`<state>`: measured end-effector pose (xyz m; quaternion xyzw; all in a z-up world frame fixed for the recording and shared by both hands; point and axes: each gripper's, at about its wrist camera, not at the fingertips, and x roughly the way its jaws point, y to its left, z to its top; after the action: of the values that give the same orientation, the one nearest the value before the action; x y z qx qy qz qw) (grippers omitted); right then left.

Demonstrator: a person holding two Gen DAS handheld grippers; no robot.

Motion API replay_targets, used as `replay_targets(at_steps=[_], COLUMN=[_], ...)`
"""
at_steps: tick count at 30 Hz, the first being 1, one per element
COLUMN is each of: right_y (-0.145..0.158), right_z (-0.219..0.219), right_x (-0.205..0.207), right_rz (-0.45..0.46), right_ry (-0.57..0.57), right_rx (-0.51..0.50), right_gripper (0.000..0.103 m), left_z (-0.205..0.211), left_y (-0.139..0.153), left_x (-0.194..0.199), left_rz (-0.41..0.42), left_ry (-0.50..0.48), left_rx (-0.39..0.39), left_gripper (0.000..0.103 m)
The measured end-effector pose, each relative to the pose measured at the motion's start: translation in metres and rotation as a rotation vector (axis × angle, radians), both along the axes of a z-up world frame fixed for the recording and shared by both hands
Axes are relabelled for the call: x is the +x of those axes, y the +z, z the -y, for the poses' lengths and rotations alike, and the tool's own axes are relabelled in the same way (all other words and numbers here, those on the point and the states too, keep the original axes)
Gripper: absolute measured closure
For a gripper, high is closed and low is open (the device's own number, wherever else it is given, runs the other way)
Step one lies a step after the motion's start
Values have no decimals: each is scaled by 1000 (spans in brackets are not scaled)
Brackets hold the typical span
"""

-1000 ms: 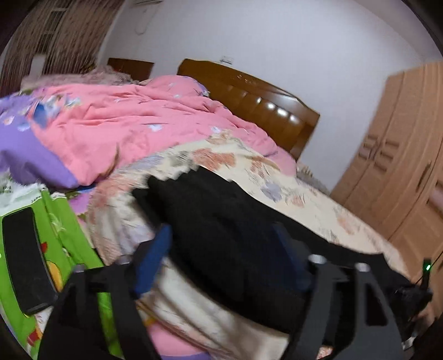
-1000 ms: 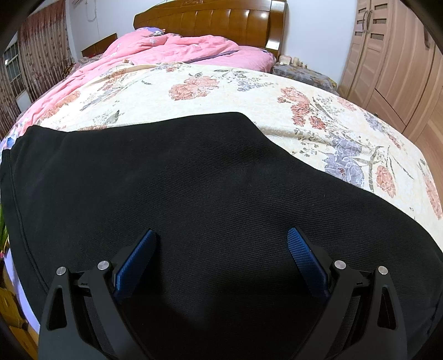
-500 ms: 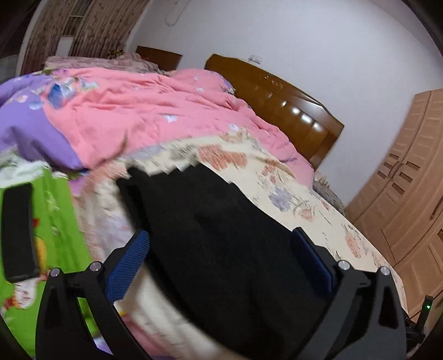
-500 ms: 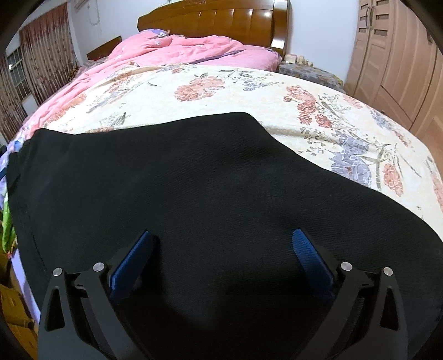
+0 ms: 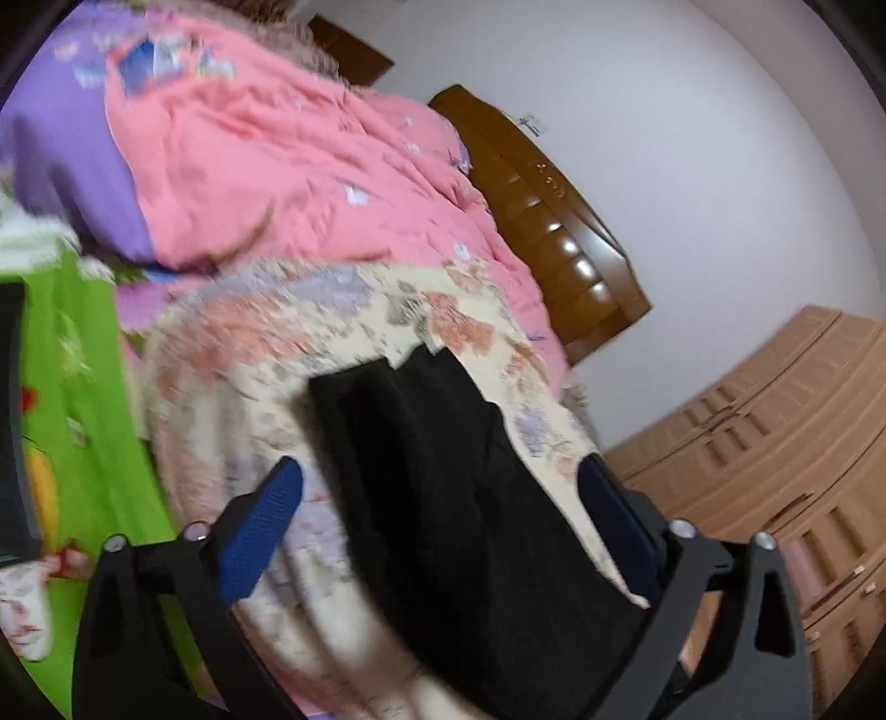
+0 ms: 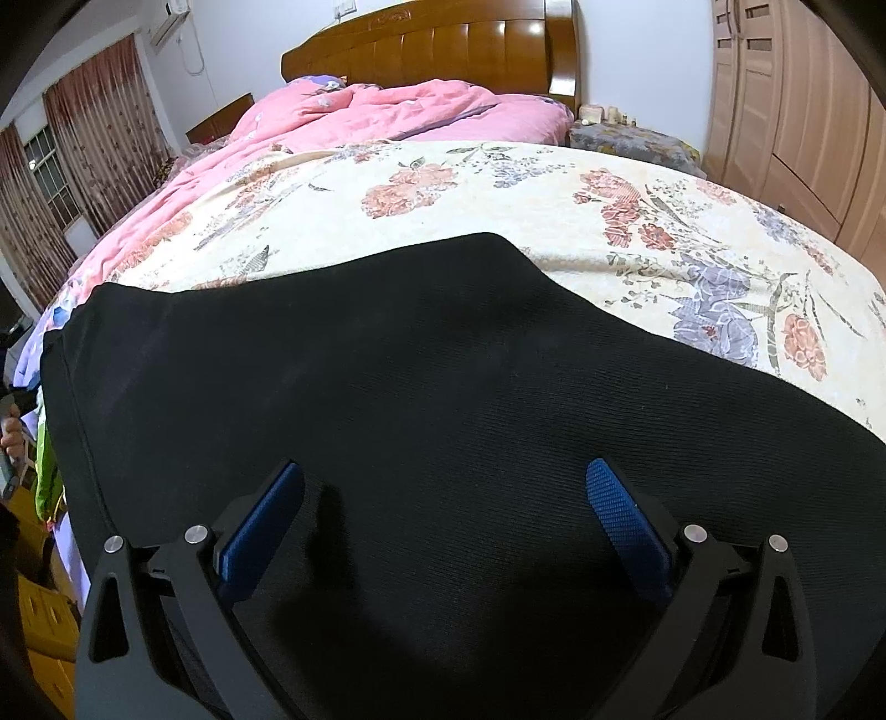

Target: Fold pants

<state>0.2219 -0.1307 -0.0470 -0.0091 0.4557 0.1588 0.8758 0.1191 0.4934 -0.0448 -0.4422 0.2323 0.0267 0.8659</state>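
Observation:
The black pants (image 6: 421, 376) lie flat across the near end of the floral bedspread (image 6: 498, 183). My right gripper (image 6: 443, 498) is open and empty, just above the pants near their front edge. In the left wrist view the pants (image 5: 443, 471) run as a dark strip along the bed's edge. My left gripper (image 5: 437, 498) is open and empty, held over the end of the pants; this view is blurred and tilted.
A pink quilt (image 6: 354, 116) is bunched by the wooden headboard (image 6: 443, 44). Wooden wardrobes (image 6: 786, 111) stand on the right. A green patterned cloth (image 5: 83, 415) and a dark phone-like slab (image 5: 11, 421) lie left of the bed.
My left gripper has swung and tilted, so the pants now look narrower and farther off. My right gripper has drawn back slightly; the pants have not moved.

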Motion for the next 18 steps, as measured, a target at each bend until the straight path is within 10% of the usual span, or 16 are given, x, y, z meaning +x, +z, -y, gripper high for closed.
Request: replay_targets(at_steps=[8,11,14,18], right_y=[-1,-2,-1,-2], right_z=[-4,-4,-4,-4], right_x=[0,1,1,1], right_rz=[2,1,2,-1], right_ry=[0,0,0,0], right_rx=[-34,-34,-34,-35], right_gripper=[4,4,4,4], left_z=[-5,-10,-11,12], left_y=[-14,-22,-27,25], left_x=[26,32,29,27], left_rz=[24,-19,-14,-14], left_ry=[-23,-41,-52,-43], left_rx=[-23,-30,-33,210], left_gripper=[12,83,86,89])
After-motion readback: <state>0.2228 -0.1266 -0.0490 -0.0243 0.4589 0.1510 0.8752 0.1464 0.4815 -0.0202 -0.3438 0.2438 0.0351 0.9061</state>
